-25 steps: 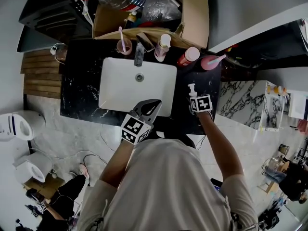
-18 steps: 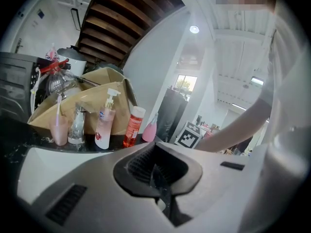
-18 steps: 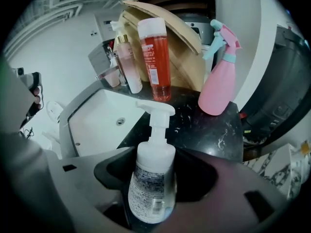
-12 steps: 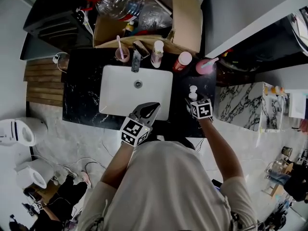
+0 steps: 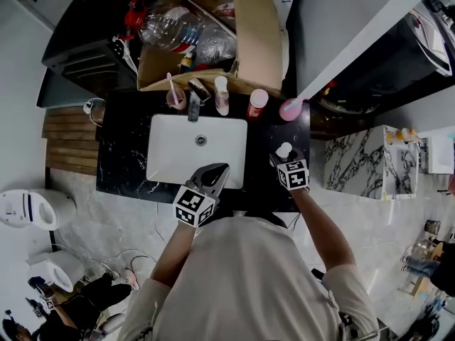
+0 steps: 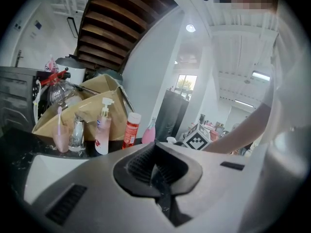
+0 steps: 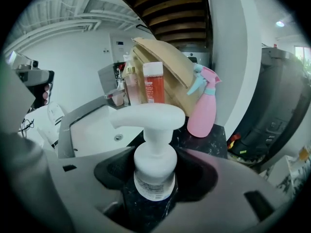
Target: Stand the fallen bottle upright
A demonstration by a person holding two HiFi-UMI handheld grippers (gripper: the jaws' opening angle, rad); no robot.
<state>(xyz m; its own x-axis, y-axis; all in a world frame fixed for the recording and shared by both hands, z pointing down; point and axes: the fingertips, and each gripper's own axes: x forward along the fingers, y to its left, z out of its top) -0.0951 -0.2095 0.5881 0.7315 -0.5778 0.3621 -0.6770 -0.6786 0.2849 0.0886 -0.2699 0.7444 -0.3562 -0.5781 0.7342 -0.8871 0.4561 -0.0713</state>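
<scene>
A white pump bottle (image 7: 154, 161) with a dark body sits between the jaws of my right gripper (image 7: 153, 183), which is shut on it; the spout points left. In the head view the bottle's white pump top (image 5: 283, 150) shows just beyond my right gripper (image 5: 284, 160), over the black counter right of the sink. The bottle looks near upright; whether its base touches the counter is hidden. My left gripper (image 5: 217, 169) hangs over the sink's near edge. In the left gripper view its jaws (image 6: 156, 168) meet with nothing between them.
The white sink (image 5: 170, 162) is set in a black marble counter (image 5: 124, 148). Behind it stand a faucet (image 5: 193, 105), a pink cup (image 5: 174, 96), a pinkish pump bottle (image 5: 222, 98), a red bottle (image 5: 256, 104) and a pink spray bottle (image 5: 290, 109). A cardboard box (image 5: 249, 41) lies beyond.
My right gripper has risen and tipped with the pump bottle in it, so the pump top now faces more upward. The left gripper has lifted a little.
</scene>
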